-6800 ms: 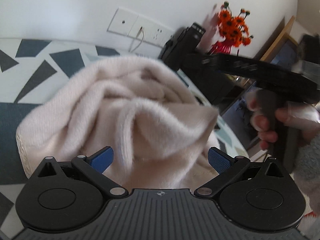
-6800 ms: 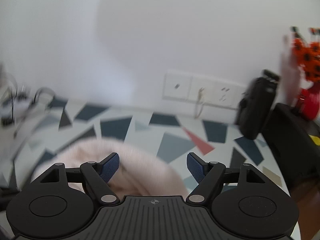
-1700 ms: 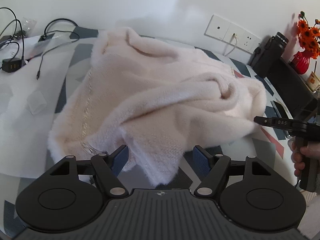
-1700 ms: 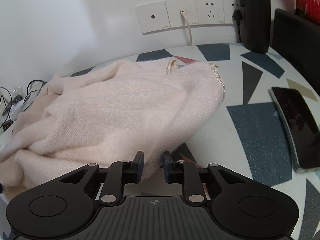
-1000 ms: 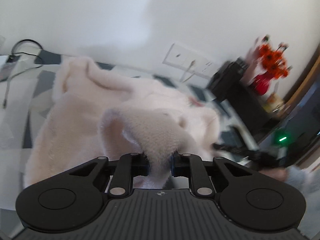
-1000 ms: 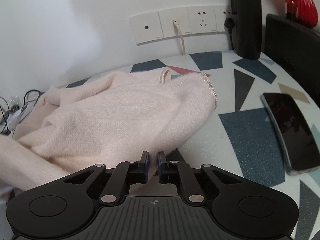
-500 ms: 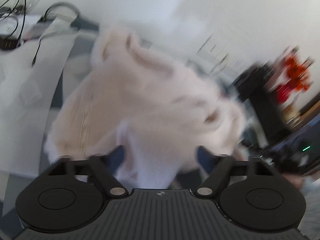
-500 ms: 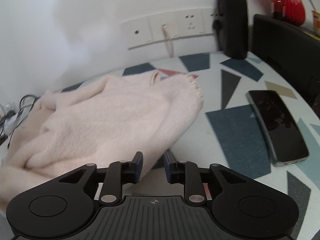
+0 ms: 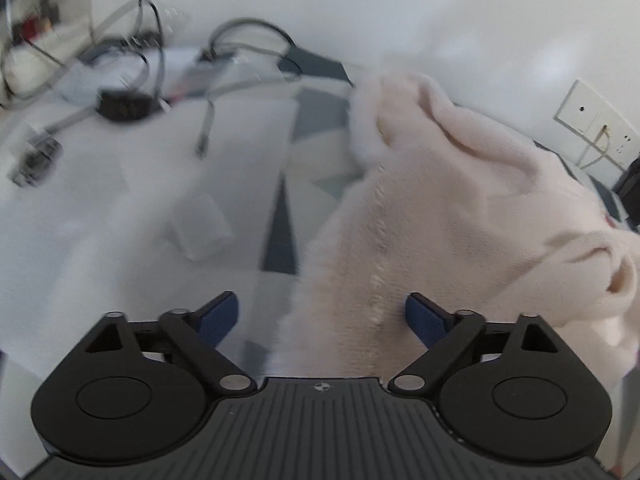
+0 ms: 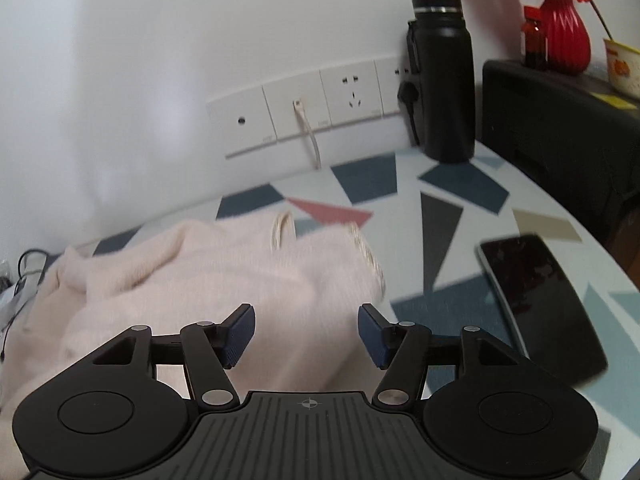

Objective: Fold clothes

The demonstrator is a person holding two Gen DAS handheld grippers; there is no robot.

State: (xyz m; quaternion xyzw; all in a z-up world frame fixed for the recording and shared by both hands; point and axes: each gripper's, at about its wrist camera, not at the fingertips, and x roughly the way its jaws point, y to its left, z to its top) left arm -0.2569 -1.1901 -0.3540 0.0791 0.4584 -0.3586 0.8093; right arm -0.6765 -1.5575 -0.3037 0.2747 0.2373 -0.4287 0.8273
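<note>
Table (image 10: 452, 200), white top w/ blue, grey & red triangle shapes, runs up to a white wall. Pale pink fuzzy sweater (image 10: 224, 280) lies bunched on it, spread across the middle; in the left wrist view it fills the right half (image 9: 460, 208), a trim line running down toward the camera. Black box-like unit (image 10: 560, 120) at far right against the wall; on top of it a red vase (image 10: 566, 40) w/ orange flowers in it, plus a small dark jar just beside. Black bottle (image 10: 442, 76) upright near the wall sockets (image 10: 304, 108), lid on, contents can't tell. Dark phone (image 10: 540, 300) flat on table, right of sweater, apart from it. Blurred cables (image 9: 132, 72) & a small clear box (image 9: 200, 228) left of the sweater.

Left gripper (image 9: 322, 316): spread wide, nothing held, sweater edge below btwn the pads. Right gripper (image 10: 307, 334): also spread wide, empty, over the sweater's near edge.
</note>
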